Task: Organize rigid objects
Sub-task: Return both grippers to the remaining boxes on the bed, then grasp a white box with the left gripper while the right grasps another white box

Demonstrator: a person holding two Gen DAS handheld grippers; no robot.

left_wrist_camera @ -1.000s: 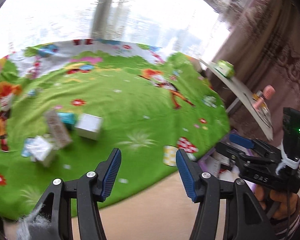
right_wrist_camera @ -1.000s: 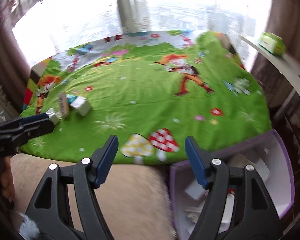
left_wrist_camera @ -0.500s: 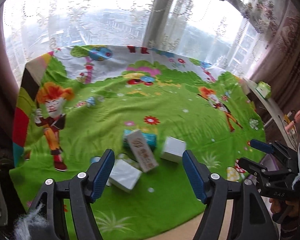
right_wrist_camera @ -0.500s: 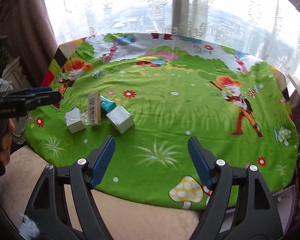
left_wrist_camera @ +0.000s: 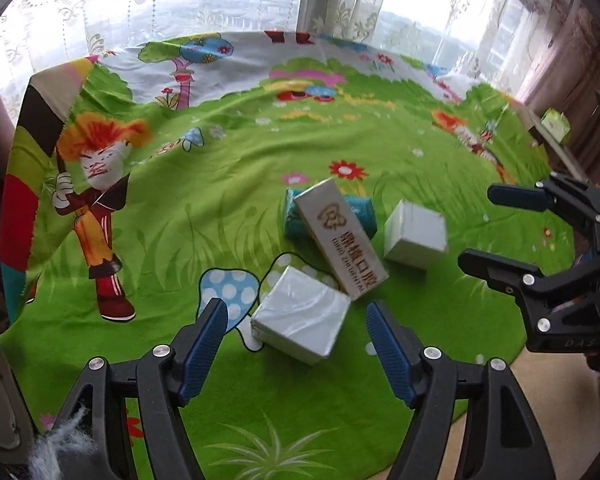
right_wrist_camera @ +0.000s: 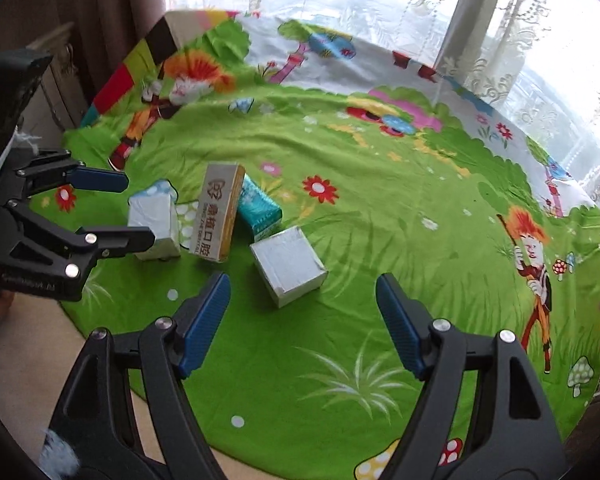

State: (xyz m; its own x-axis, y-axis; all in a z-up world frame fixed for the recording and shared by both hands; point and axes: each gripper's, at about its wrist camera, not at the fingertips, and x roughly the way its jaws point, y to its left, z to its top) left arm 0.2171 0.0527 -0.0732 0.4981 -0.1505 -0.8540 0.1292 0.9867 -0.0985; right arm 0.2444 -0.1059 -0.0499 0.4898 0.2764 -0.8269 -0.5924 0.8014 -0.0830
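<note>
1. The left tongs [left_wrist_camera: 294, 328] are released, blue pads wide apart, empty, poised above the near edge of the green cartoon-print cloth [left_wrist_camera: 228, 216]. They point at the nearest box.
2. The right tongs [right_wrist_camera: 303, 308] are likewise released and empty, aimed at a box from the other side of the group. In the left wrist view they show at the right edge, apart from every box.
3. Nearest the left tongs lies a pale wrapped square box [left_wrist_camera: 300, 320], sitting partly over a printed blue mushroom. I cannot tell whether the pads touch it; they seem just short of it.
4. Touching that box's far corner is a long white and gold carton [left_wrist_camera: 340, 236] with printed characters, propped at a tilt against a teal packet [left_wrist_camera: 360, 210] lying behind it.
5. Just beside the carton, to its right in the left wrist view, stands a second white cube box [left_wrist_camera: 416, 232], apart from the first box and nearest the right tongs.
6. Farther off, the cloth runs up to its striped border, with lace curtains [left_wrist_camera: 180, 8] and a bright window beyond.
7. A small green box [left_wrist_camera: 556, 126] sits on a shelf at far right.
</note>
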